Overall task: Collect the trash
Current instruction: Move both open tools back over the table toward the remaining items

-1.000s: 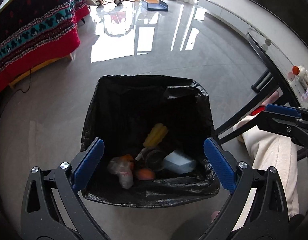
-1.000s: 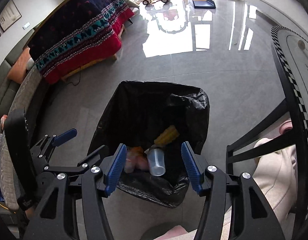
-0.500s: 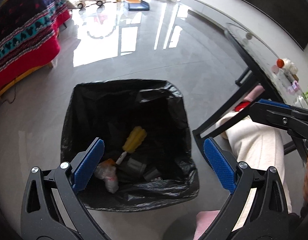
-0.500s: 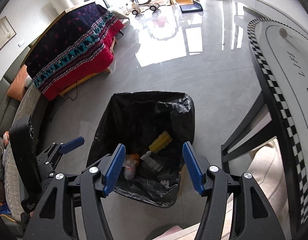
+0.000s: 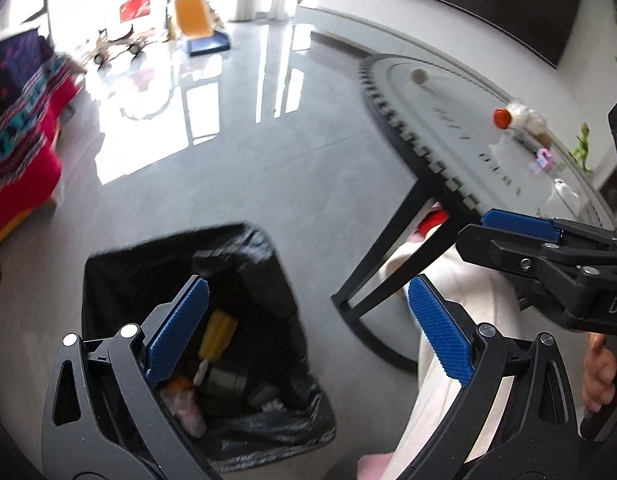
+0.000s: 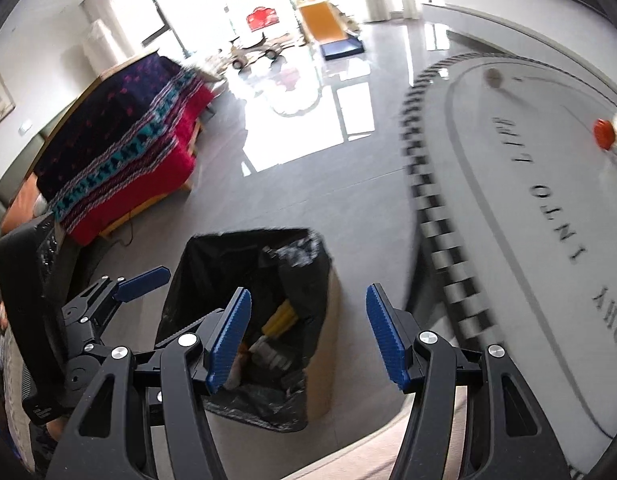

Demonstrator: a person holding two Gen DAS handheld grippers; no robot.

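Grey glossy floor (image 5: 236, 184); lined bin (image 5: 268, 280) of trash at seven o'clock, table (image 5: 460, 136) at two. Left hand-held gripper (image 5: 304, 332) wide and empty, right hand-held gripper (image 6: 308, 336) likewise.

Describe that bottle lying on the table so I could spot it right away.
Start at the big oval table with the checkered rim, to the right of the black-lined bin. Toward its far side lies a clear plastic bottle on its side. Its bright orange cap sets it apart from the pale bits around it.

A glossy grey tiled floor (image 6: 292, 196) is seen, with a black-lined bin (image 6: 244, 276) stood on it beside a round checker-edged table (image 6: 508, 208) bearing an orange-capped bottle (image 5: 516, 114).
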